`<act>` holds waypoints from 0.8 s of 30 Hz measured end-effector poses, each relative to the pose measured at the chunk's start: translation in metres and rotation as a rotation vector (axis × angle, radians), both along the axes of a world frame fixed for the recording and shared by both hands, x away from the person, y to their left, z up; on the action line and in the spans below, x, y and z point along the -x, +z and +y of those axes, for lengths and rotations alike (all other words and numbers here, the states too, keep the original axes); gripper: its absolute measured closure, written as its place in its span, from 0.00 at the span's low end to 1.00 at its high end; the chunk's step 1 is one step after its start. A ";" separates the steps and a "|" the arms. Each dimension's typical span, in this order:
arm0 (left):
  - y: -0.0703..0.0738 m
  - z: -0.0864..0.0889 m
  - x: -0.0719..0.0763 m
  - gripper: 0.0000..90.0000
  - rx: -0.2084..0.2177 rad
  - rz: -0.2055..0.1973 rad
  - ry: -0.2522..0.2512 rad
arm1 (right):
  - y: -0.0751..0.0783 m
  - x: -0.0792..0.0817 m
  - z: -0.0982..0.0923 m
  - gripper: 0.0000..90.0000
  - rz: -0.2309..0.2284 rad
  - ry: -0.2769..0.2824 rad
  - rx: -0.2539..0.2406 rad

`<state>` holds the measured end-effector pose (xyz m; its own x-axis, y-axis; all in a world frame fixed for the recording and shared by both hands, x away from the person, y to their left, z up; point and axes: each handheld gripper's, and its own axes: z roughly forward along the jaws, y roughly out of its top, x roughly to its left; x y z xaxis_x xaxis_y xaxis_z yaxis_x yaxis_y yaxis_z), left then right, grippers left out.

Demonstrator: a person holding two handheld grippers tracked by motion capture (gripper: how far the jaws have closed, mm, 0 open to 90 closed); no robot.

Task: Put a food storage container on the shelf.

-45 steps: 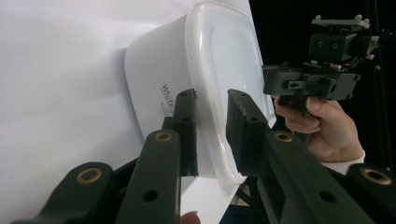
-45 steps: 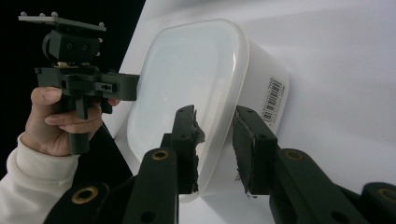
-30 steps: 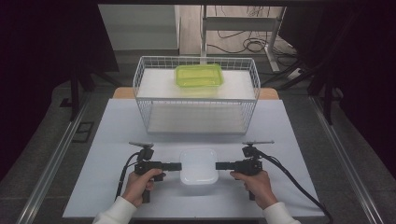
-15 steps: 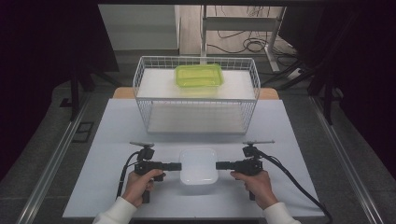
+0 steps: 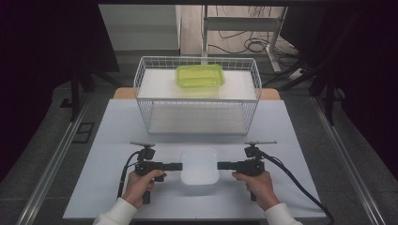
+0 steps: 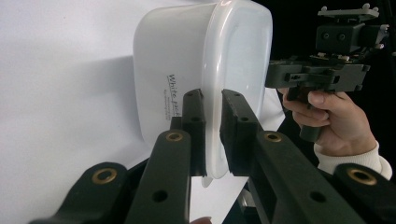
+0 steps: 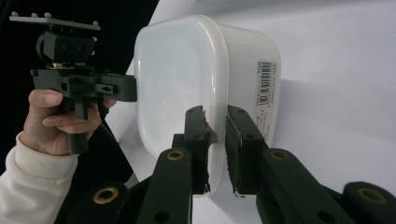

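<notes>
White plastic container (image 5: 200, 165), lidded, gripped at both short ends near the front edge of the table (image 5: 117, 122).
Left gripper (image 6: 212, 135) clamps the lid rim, jaws as close as the rim allows; right gripper (image 7: 215, 149) has just been closing and now pinches the opposite rim, so both holds look set for a lift, probably toward the wire basket (image 5: 197, 101) beyond, where a green container (image 5: 200, 76) rests. Left gripper view reveals handwriting on the side wall; right gripper view shows a barcode label (image 7: 265, 84); neither can be made out from above.
</notes>
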<state>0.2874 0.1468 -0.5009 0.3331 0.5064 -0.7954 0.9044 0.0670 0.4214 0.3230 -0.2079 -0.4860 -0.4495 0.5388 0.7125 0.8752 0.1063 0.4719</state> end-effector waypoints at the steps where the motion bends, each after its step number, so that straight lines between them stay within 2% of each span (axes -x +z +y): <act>1: 0.001 0.000 0.000 0.90 -0.003 -0.006 -0.001 | 0.001 0.000 0.000 0.88 -0.004 -0.002 -0.002; 16: 0.012 0.000 -0.003 0.90 -0.007 -0.040 -0.004 | 0.011 -0.002 -0.002 0.89 -0.026 0.000 -0.020; 21: 0.023 -0.001 -0.007 0.90 -0.004 -0.059 0.001 | 0.020 -0.005 -0.003 0.89 -0.044 -0.006 -0.029; 24: 0.034 0.001 -0.011 0.90 -0.002 -0.076 0.001 | 0.031 -0.009 -0.002 0.89 -0.064 -0.004 -0.030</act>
